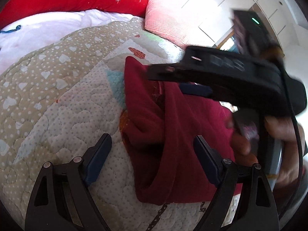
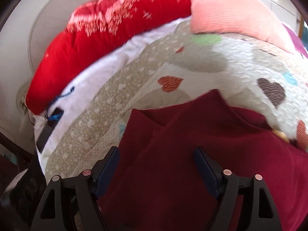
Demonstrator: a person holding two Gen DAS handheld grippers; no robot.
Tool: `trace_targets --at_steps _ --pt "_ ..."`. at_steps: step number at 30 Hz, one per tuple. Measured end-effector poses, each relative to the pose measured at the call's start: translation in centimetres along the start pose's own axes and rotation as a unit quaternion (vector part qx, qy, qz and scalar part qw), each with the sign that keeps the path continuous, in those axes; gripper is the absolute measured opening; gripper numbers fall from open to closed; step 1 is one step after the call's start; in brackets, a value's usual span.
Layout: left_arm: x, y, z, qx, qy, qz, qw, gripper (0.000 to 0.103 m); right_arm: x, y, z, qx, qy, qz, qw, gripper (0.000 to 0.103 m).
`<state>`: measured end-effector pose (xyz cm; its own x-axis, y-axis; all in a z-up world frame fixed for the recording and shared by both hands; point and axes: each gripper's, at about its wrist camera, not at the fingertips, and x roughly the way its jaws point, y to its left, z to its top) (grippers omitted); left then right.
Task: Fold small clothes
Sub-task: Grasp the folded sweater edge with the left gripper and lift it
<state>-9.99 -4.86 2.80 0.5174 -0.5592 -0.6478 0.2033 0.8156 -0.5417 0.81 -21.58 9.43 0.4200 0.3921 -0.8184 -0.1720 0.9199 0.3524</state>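
Note:
A dark red small garment (image 1: pixel 173 134) lies partly folded on a quilted heart-print bedspread (image 1: pixel 57 100). My left gripper (image 1: pixel 152 144) is open just above the garment's left edge, with one folded layer running between its fingers. My right gripper (image 1: pixel 194 80) shows blurred in the left wrist view, over the garment's far part, with a hand behind it. In the right wrist view my right gripper (image 2: pixel 156 157) is open and hovers low over the same garment (image 2: pixel 192 154), which fills the lower frame. Nothing is held.
A bright red cushion (image 2: pixel 96 38) and a pink pillow (image 2: pixel 231 9) lie at the far side of the bed. A white sheet (image 1: pixel 38 30) with a blue thread lies past the quilt (image 2: pixel 240 61). White cabinets (image 1: pixel 231 0) stand beyond.

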Motion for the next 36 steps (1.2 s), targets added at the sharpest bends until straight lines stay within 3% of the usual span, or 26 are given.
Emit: trace_targets --at_steps 7,13,20,26,28,32,36 --pt "0.0 0.7 0.2 -0.015 -0.004 -0.025 0.9996 0.087 3.3 2.0 2.3 -0.041 0.059 -0.051 0.996 0.096" --pt "0.0 0.7 0.3 -0.014 -0.003 -0.03 0.9994 0.087 5.6 3.4 2.7 -0.094 0.096 -0.116 0.984 0.096" --pt "-0.2 0.6 0.4 -0.009 -0.003 -0.026 0.9996 0.087 5.9 2.8 2.6 -0.092 0.092 -0.129 0.983 0.097" --pt "0.2 -0.6 0.0 -0.003 -0.005 -0.02 0.9998 0.087 4.1 2.3 1.7 -0.094 0.055 -0.136 0.985 0.071" --pt "0.2 -1.2 -0.2 0.001 -0.006 -0.017 0.9998 0.087 3.0 1.9 1.1 -0.093 0.038 -0.129 0.987 0.055" --pt "0.5 -2.4 -0.3 0.005 -0.002 -0.012 0.9999 0.091 0.8 1.6 0.6 -0.078 0.017 -0.082 0.993 0.036" --pt "1.3 -3.9 0.0 0.027 0.014 0.006 0.9995 0.091 0.4 1.0 0.9 -0.034 0.0 -0.031 0.999 0.029"
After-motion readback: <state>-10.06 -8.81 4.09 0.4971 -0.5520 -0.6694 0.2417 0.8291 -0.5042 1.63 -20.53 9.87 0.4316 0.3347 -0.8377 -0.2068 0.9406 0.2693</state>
